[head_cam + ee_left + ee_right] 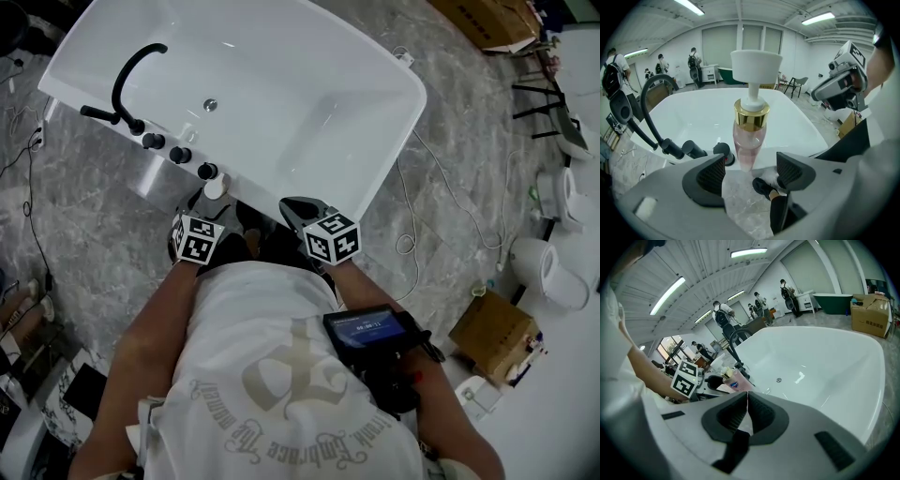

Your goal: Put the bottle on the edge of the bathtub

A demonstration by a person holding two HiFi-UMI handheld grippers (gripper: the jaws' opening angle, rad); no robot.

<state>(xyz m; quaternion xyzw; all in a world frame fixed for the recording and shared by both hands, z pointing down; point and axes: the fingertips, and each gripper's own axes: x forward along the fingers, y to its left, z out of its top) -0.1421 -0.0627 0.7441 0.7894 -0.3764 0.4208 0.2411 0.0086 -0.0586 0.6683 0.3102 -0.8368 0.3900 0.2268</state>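
A pink bottle (749,140) with a gold collar and a white pump cap stands upright on the near rim of the white bathtub (375,178), next to the black tap knobs (178,155). In the head view only its white cap (216,187) shows. My left gripper (751,172) is open; the bottle stands between the pads (712,176), and neither pad touches it. My right gripper (747,404) is shut on nothing and hangs at the tub's near edge (291,206), to the right of the bottle (740,379).
A black curved faucet (127,80) rises at the tub's left corner. Cables (441,187) lie on the marble floor to the right. Cardboard boxes (492,333) and white toilets (553,272) stand at the far right. Several people stand far behind the tub (661,65).
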